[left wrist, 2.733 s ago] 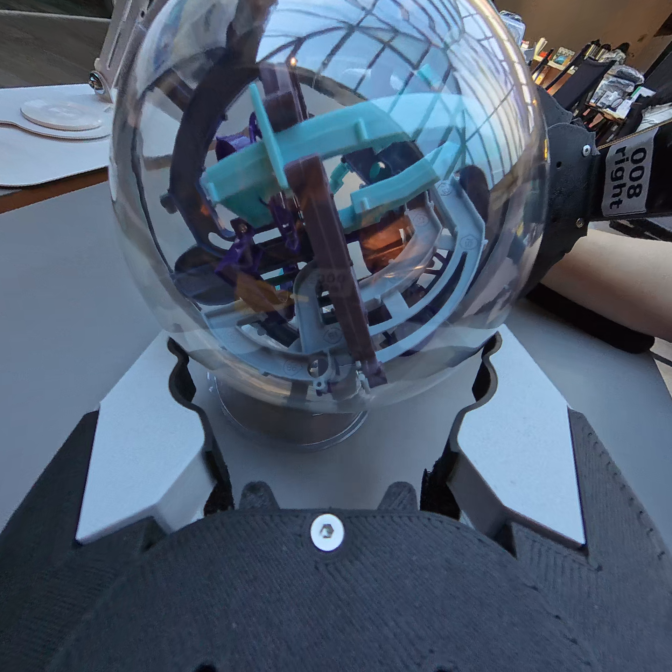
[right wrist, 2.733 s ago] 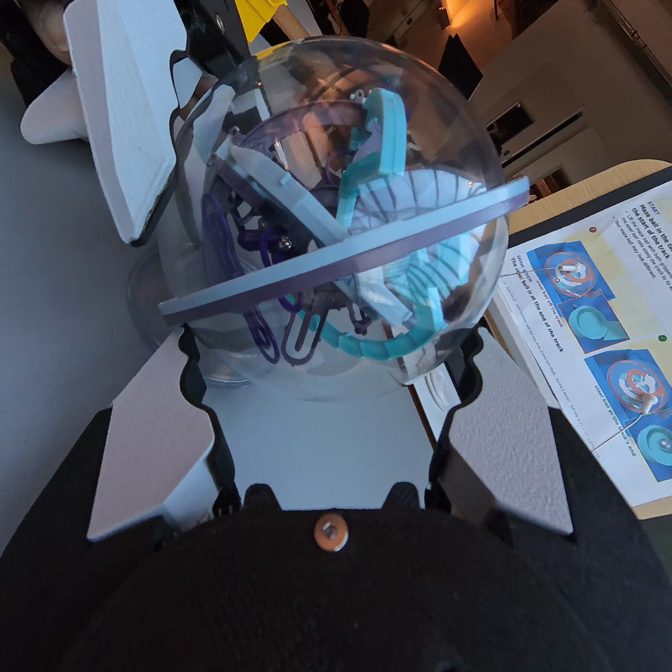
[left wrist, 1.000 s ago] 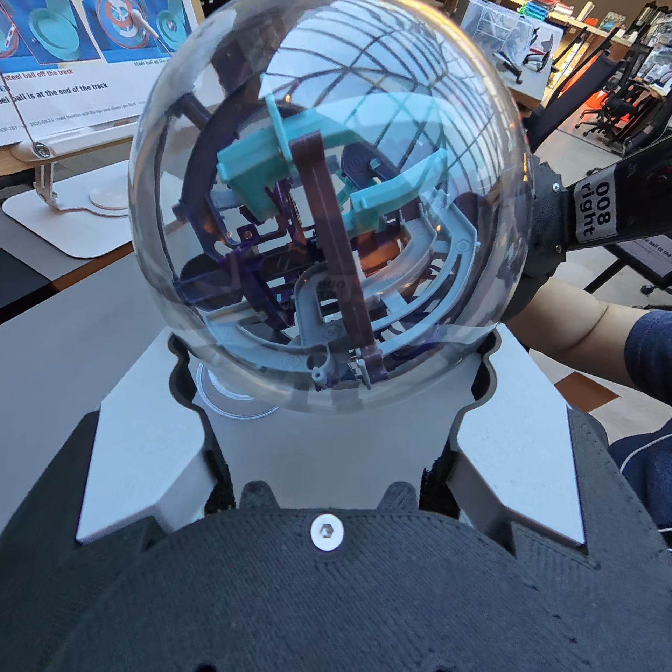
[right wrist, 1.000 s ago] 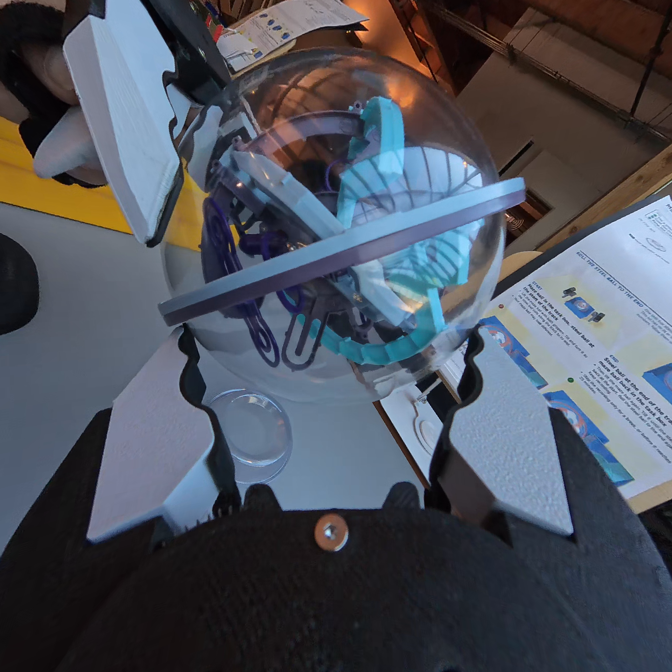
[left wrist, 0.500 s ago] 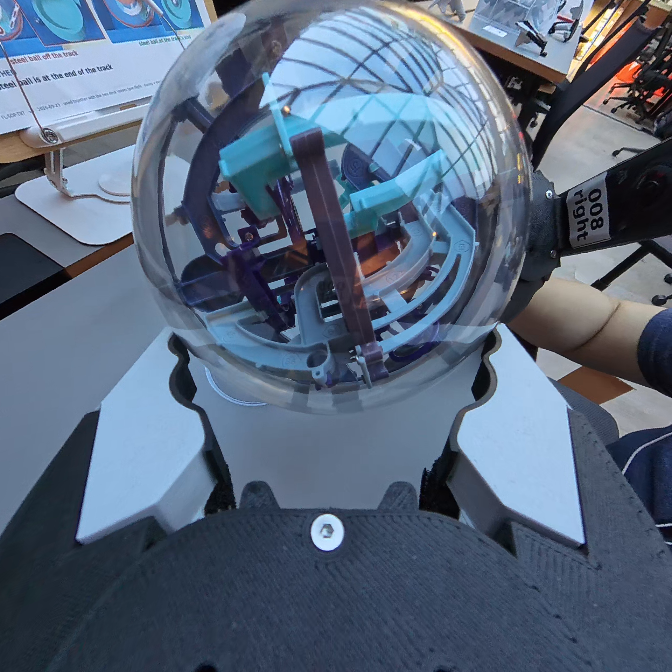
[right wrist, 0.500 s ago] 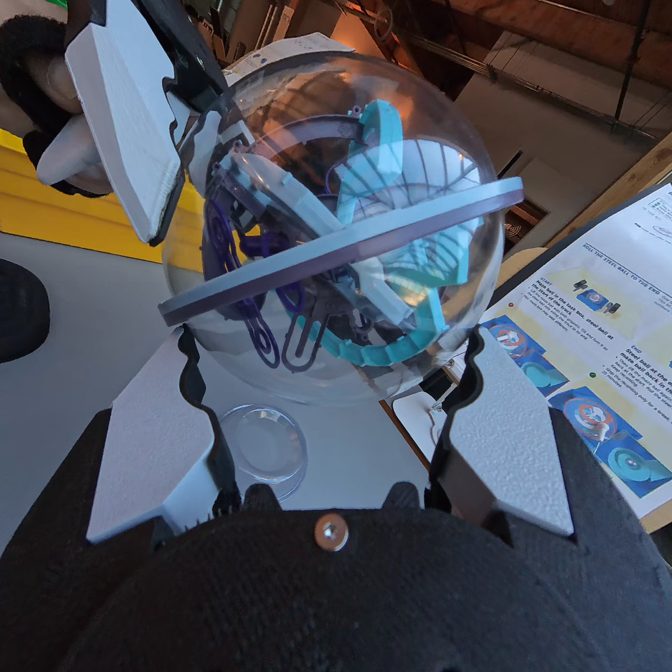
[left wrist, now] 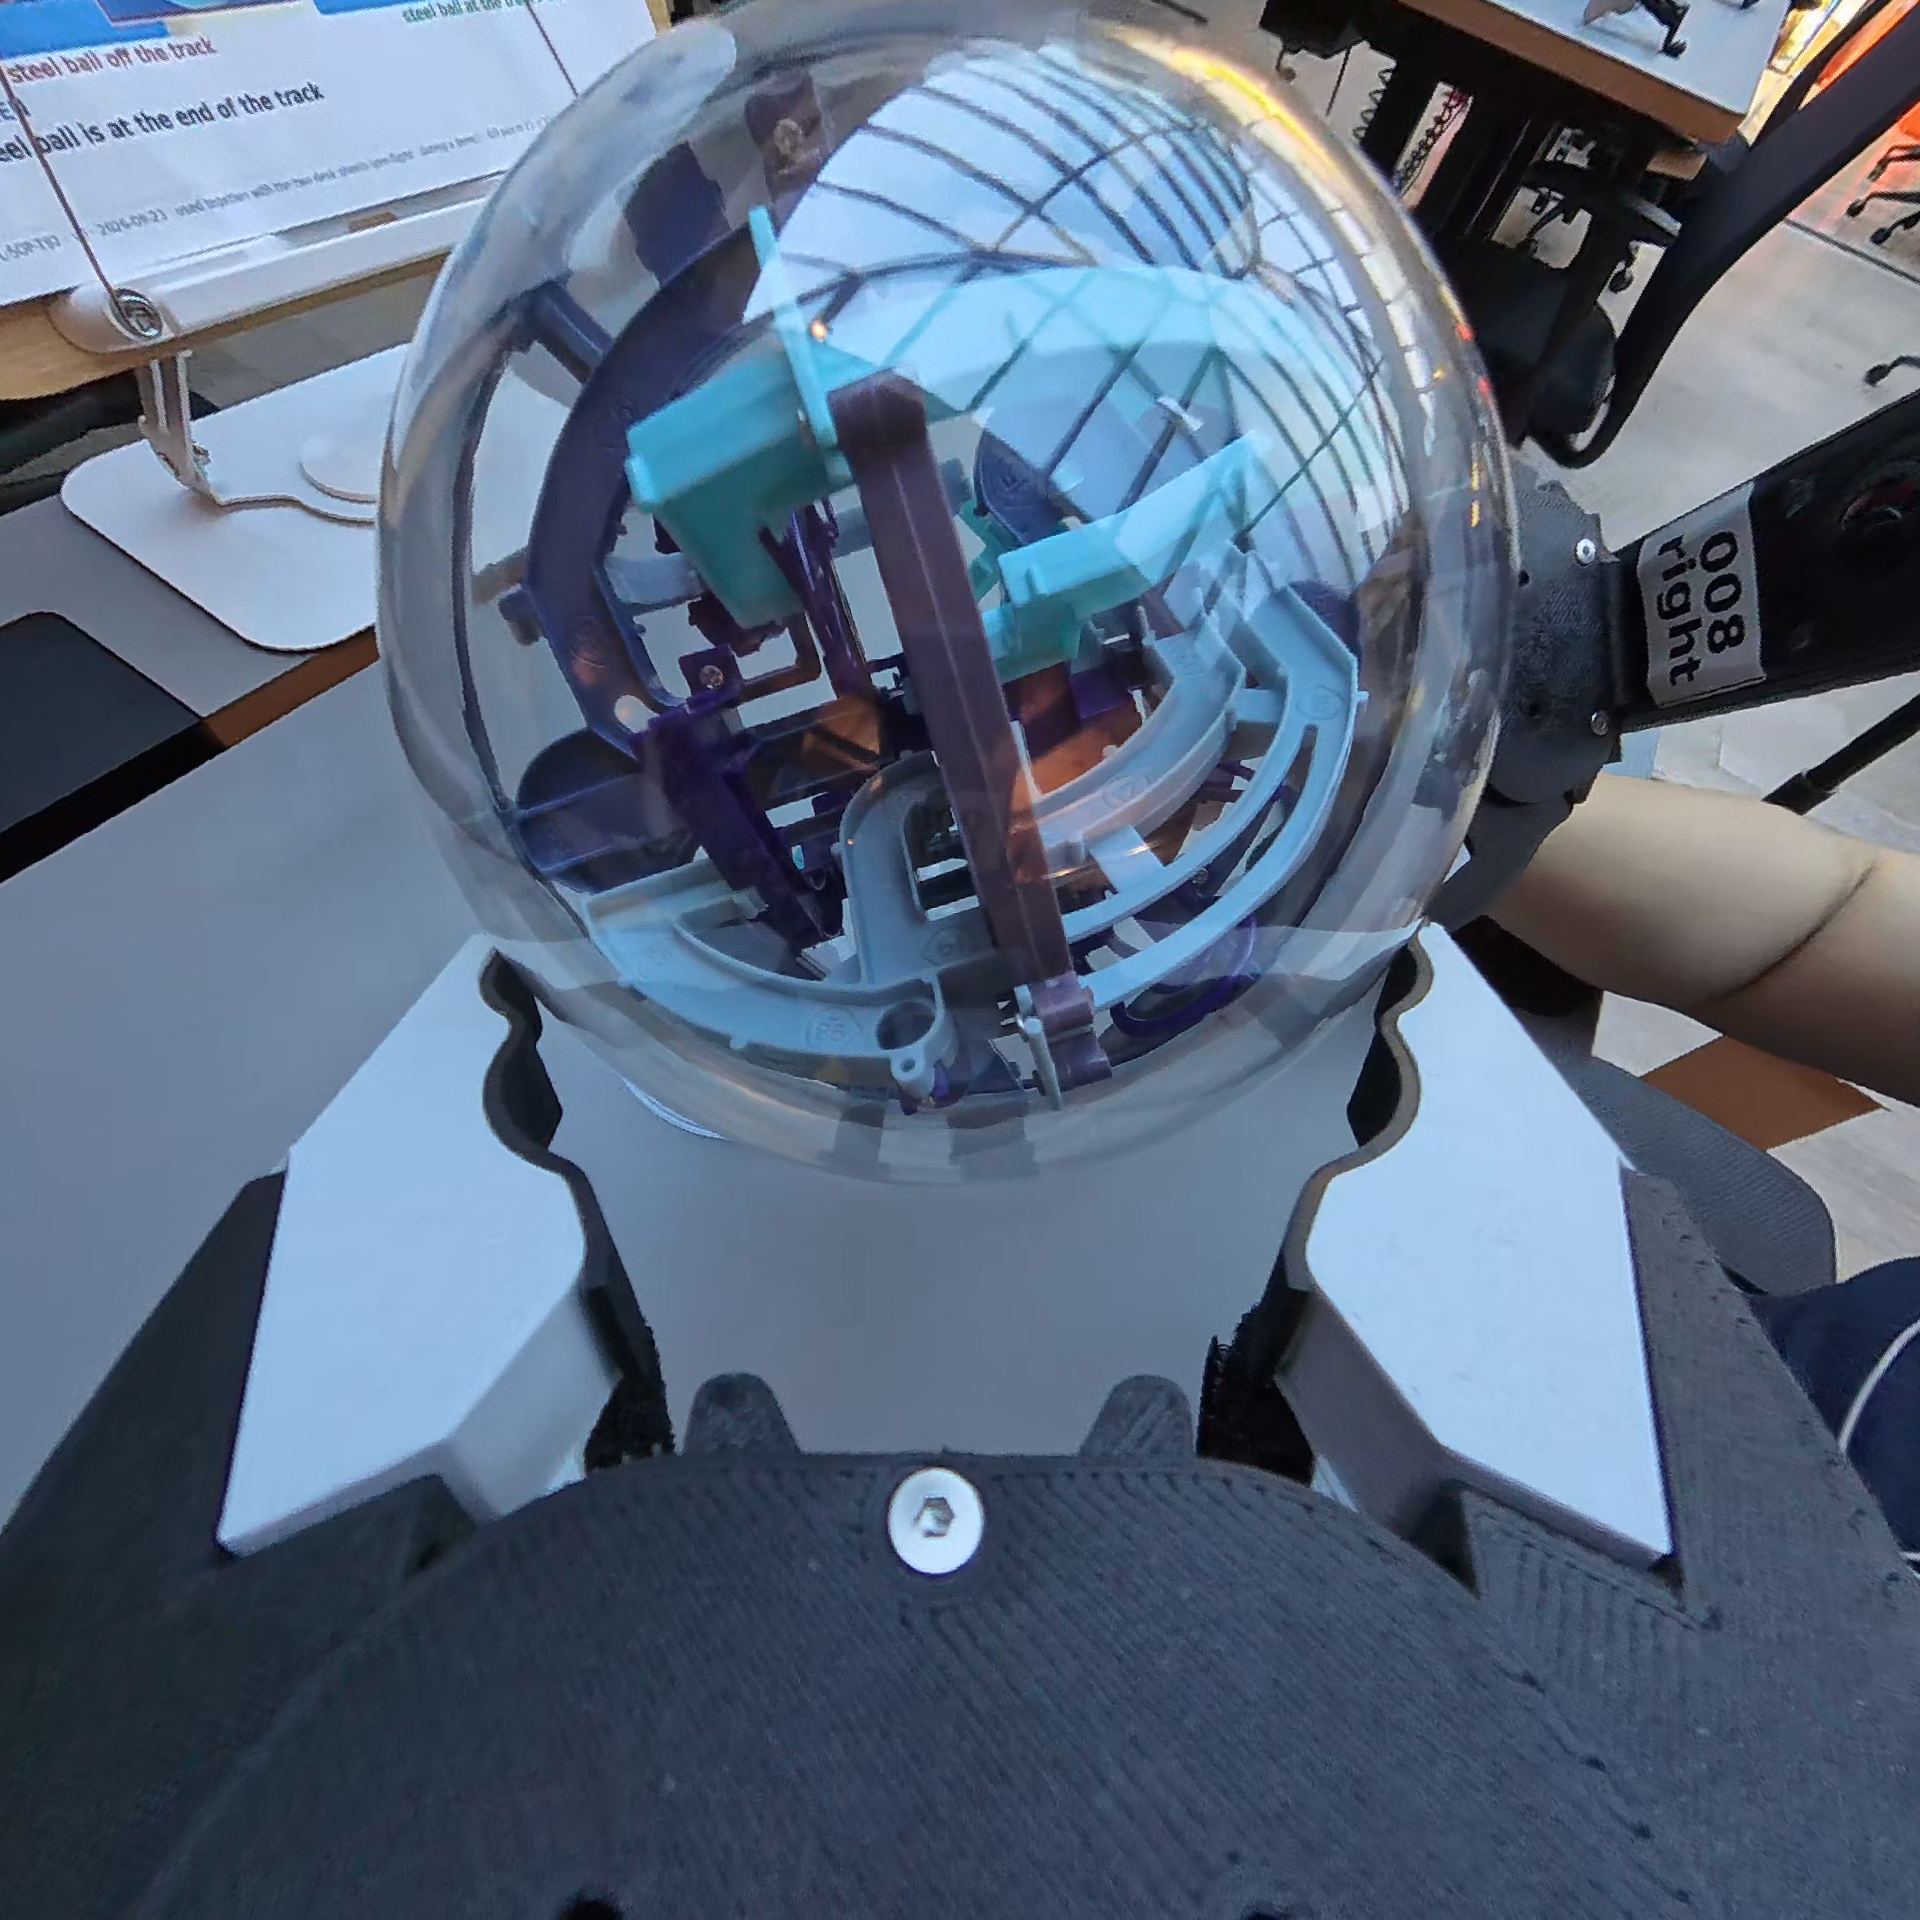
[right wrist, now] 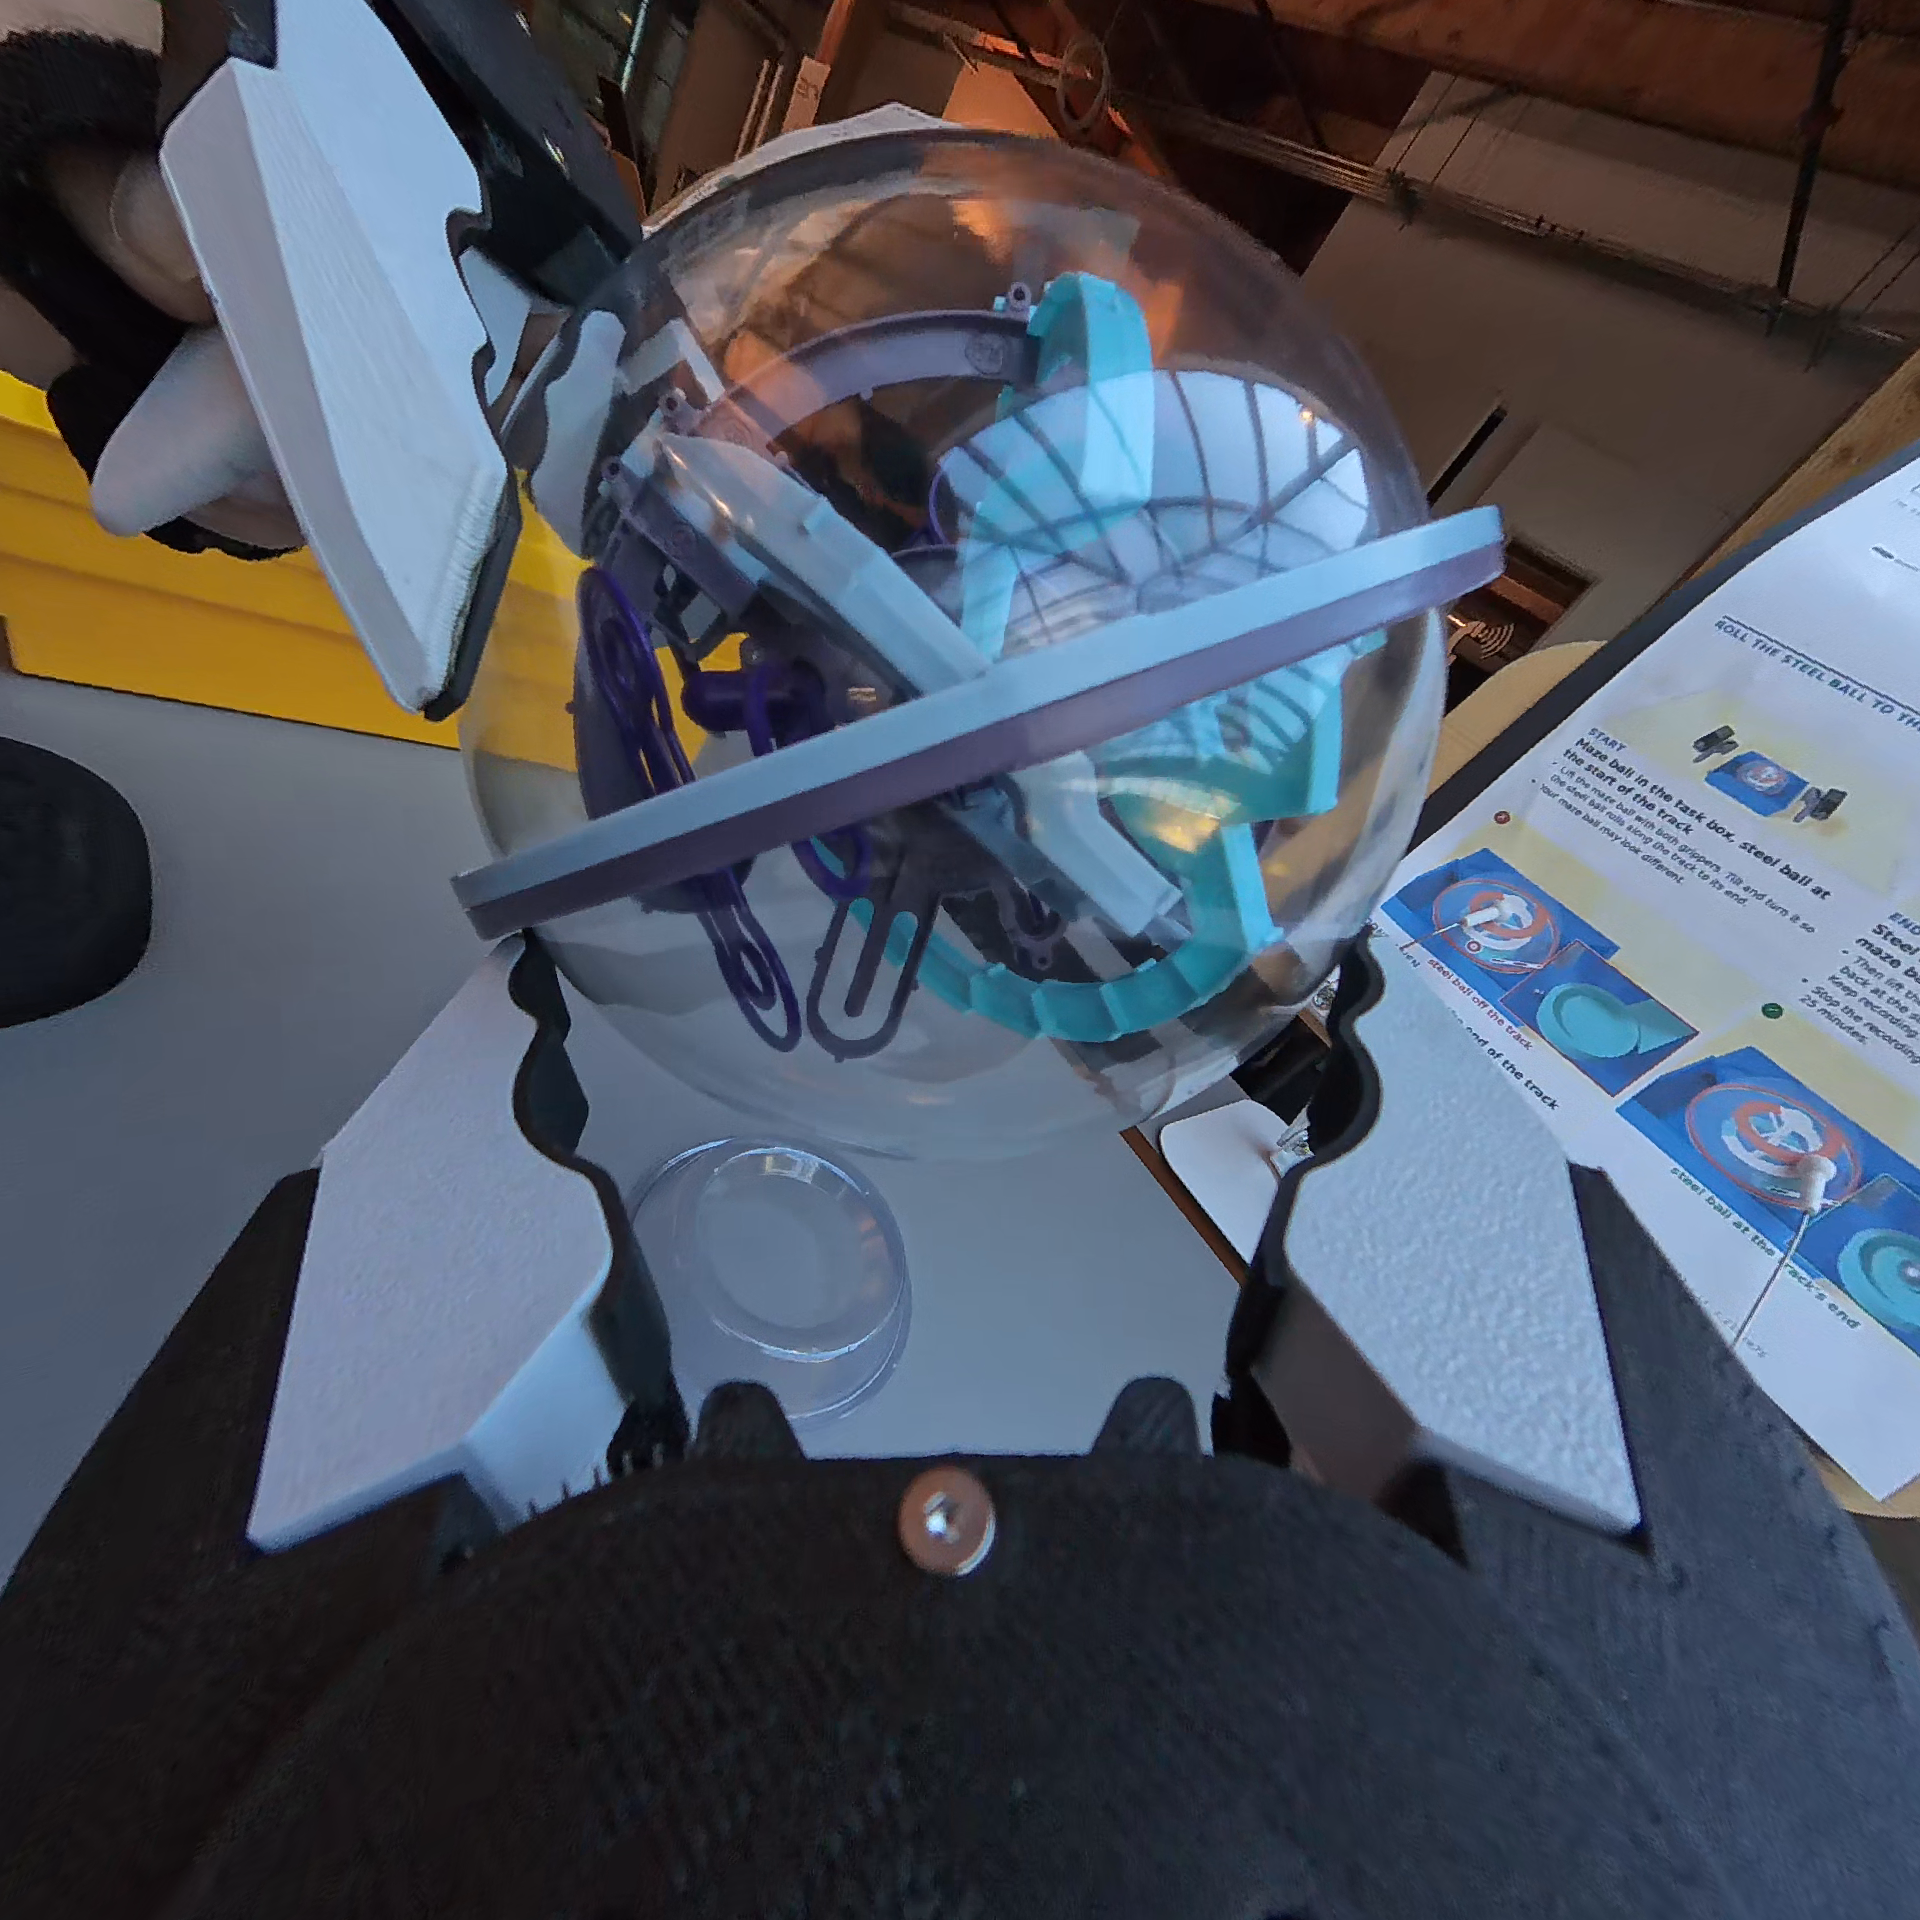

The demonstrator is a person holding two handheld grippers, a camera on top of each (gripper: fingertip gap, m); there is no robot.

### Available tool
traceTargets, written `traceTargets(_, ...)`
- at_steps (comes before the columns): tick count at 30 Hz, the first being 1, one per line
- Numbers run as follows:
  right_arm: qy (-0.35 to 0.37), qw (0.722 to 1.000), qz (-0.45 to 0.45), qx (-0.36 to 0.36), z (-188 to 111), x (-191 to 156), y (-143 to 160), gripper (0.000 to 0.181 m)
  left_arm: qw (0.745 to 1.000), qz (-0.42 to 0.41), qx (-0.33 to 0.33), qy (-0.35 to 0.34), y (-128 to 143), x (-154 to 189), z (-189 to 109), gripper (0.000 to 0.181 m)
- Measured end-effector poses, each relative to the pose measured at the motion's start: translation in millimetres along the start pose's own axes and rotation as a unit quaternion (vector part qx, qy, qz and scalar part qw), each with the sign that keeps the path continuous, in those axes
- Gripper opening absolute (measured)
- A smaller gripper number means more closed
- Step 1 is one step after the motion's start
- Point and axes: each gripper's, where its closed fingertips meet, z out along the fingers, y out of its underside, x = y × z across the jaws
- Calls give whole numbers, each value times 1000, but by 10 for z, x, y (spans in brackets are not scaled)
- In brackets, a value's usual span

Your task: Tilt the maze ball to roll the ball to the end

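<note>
The maze ball (left wrist: 935, 582) is a clear sphere with teal, grey and purple tracks inside. It is held in the air above the grey table (left wrist: 208, 987). My left gripper (left wrist: 951, 966) is shut on its lower part, one white finger on each side. My right gripper (right wrist: 940, 956) is shut on it in the same way from the other side. In the right wrist view the ball (right wrist: 956, 665) has a grey-purple ring around its middle, and a left gripper finger (right wrist: 343, 364) presses its upper left. I cannot pick out the steel ball.
A clear round stand (right wrist: 769, 1257) lies on the table under the ball. An instruction sheet (right wrist: 1714, 935) leans on a holder with a white base (left wrist: 239, 520) at the table's edge. A black object (right wrist: 52, 883) lies at the left. A person's forearm (left wrist: 1714, 935) is behind the right gripper.
The ball was on its clear stand 2.7 s ago. Both grippers have lifted it off and tipped it, so the stand now shows bare on the table below.
</note>
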Motion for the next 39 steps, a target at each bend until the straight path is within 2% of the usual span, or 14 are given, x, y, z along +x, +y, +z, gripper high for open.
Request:
traceTargets(17,8,999,43,22,-30,155,-161,144,1000,1,-12,-17,-261,56,-59,155)
traceTargets(30,-4,997,79,18,11,106,-42,144,999,-10,-35,-38,-195,7,-15,155)
traceTargets(39,-11,995,95,34,54,18,130,144,998,-8,-39,-57,-47,-67,72,155)
